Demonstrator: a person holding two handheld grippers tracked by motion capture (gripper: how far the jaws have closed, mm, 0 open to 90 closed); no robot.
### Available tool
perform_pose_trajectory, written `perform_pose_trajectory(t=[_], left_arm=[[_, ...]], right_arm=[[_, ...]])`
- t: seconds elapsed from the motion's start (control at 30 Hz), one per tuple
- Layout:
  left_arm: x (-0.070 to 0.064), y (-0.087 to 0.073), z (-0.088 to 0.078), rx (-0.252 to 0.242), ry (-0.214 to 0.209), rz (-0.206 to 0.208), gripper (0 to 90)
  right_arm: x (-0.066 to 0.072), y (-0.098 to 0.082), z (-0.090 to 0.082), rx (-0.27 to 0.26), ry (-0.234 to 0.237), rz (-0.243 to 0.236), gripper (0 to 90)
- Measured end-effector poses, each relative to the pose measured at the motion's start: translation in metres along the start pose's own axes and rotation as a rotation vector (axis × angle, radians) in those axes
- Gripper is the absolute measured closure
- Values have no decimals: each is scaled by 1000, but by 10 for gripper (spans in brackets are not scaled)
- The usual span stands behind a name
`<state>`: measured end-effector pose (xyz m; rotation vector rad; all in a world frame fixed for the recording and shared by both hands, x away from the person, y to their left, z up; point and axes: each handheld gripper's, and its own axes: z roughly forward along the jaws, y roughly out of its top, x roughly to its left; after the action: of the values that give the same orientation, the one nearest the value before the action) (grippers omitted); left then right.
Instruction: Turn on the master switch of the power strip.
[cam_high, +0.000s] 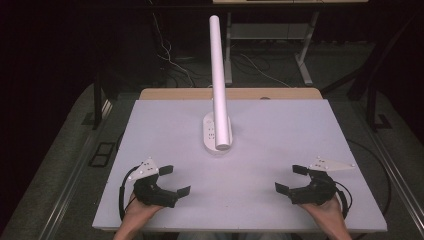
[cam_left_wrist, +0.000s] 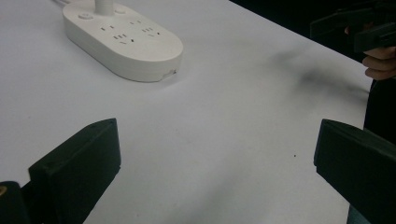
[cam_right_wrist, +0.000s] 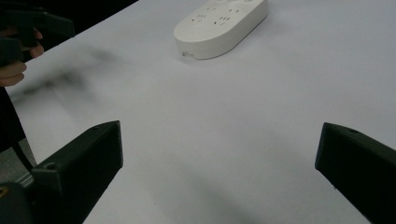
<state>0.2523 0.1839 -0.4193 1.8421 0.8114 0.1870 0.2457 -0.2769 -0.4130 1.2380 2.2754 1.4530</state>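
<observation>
Ahead of both pairs of jaws, well apart from them, a white oval power strip (cam_high: 212, 133) lies flat on the white table (cam_high: 280, 135); its long axis runs away from the person, and a white tube (cam_high: 219, 80) leans up from its far end. The left gripper (cam_high: 175, 181) rests at the near left edge, jaws wide and empty, the strip ahead and to their left. The right gripper (cam_high: 292, 179) mirrors it at the near right, jaws wide and empty, the strip ahead, slightly right of centre.
</observation>
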Motion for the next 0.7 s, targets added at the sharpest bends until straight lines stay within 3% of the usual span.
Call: perform_pose_trajectory(t=[0.7], left_arm=[[-2, 1, -1, -4, -18, 3, 14]], right_arm=[[-3, -4, 1, 39, 8, 3, 4]])
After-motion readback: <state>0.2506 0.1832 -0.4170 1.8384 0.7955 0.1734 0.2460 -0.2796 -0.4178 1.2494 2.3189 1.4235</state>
